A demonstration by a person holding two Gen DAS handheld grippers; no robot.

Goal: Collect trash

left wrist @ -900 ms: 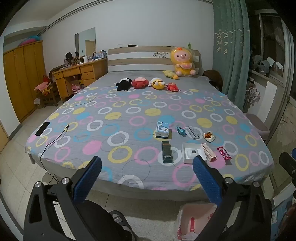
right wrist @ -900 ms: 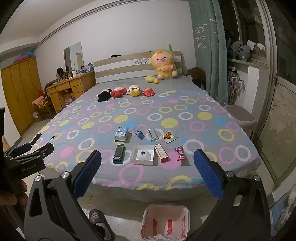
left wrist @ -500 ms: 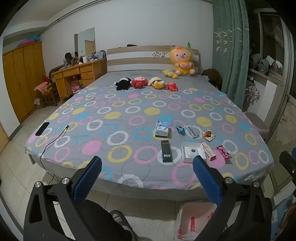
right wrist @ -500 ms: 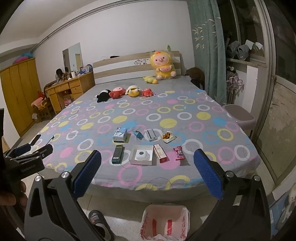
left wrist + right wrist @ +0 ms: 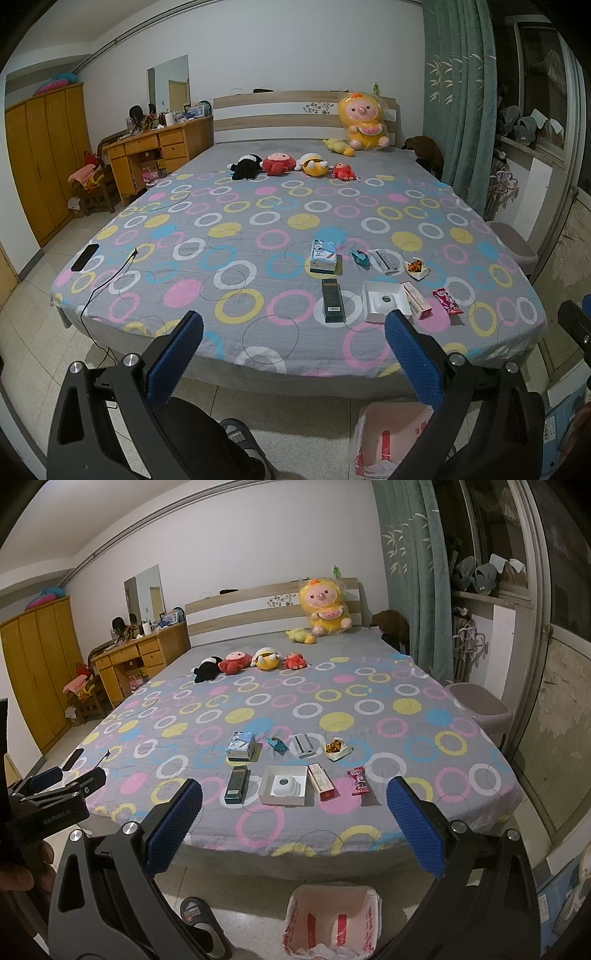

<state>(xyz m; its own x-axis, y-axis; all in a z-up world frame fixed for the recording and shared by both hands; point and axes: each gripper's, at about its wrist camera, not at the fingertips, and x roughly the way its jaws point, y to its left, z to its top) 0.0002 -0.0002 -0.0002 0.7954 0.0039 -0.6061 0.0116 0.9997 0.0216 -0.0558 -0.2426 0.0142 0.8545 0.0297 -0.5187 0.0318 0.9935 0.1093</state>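
Observation:
Several pieces of trash lie near the bed's foot: a light blue box [image 5: 241, 745], a dark green box [image 5: 235, 786], an open white box [image 5: 283, 785], a pink carton [image 5: 322, 786], a red wrapper [image 5: 358, 781], a blue wrapper [image 5: 277, 743], a grey packet [image 5: 303, 744] and a snack wrapper [image 5: 336, 747]. A white and red plastic bag [image 5: 332, 919] stands open on the floor below. My right gripper [image 5: 293, 821] is open above the bag, short of the bed. My left gripper [image 5: 293, 341] is open too, with the dark green box [image 5: 332, 299] beyond it.
The bed [image 5: 369, 823] has a circle-patterned sheet, with plush toys [image 5: 255, 661] at the far end. A phone [image 5: 85, 257] and cable [image 5: 107, 280] lie at the bed's left edge. A pink bin [image 5: 480, 709] stands on the right. A slipper [image 5: 199, 919] is on the floor.
Both views have crept slightly closer to the bed. Nothing on the bed has moved and both grippers stay wide.

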